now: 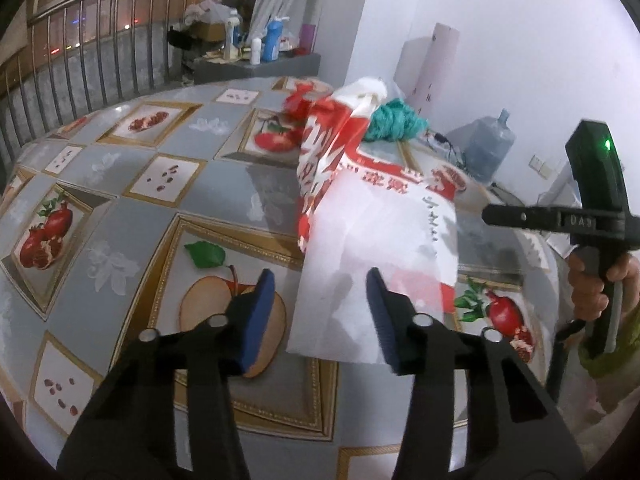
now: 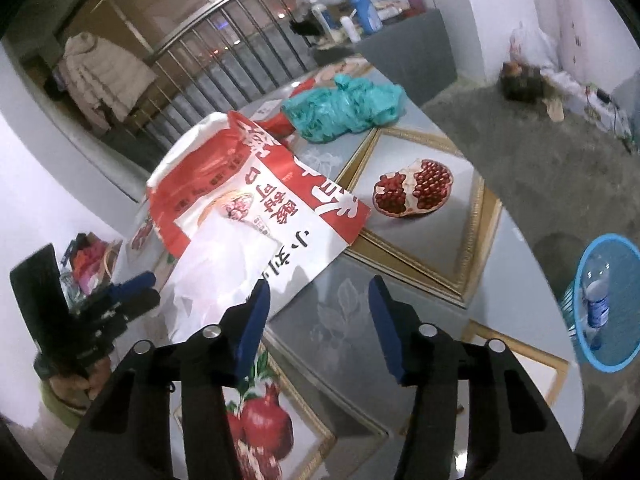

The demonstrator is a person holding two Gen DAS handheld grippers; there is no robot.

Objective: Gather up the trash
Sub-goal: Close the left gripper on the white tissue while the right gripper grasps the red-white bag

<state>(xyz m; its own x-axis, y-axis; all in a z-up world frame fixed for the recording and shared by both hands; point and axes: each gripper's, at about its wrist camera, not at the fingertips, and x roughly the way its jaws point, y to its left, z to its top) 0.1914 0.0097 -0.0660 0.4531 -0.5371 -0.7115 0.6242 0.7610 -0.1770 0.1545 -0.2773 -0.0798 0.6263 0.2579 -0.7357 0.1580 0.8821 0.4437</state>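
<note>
A large red and white plastic bag [image 1: 372,208] with printed characters lies on the table; it also shows in the right wrist view [image 2: 256,208]. A crumpled teal plastic bag [image 1: 394,120] lies behind it, also in the right wrist view [image 2: 344,106]. A small red wrapper [image 1: 300,100] lies at the far end. My left gripper [image 1: 320,316] is open, its right finger over the big bag's near edge. My right gripper [image 2: 316,320] is open and empty above the table, its left finger by the bag's edge. The right gripper's body also shows in the left wrist view [image 1: 592,216].
The table has a fruit-print cloth [image 1: 120,208]. A blue basket [image 2: 608,300] holding a plastic bottle [image 2: 596,300] stands on the floor at the right. A metal railing [image 1: 80,64], a ledge with bottles [image 1: 256,52] and a water jug [image 1: 490,144] are beyond the table.
</note>
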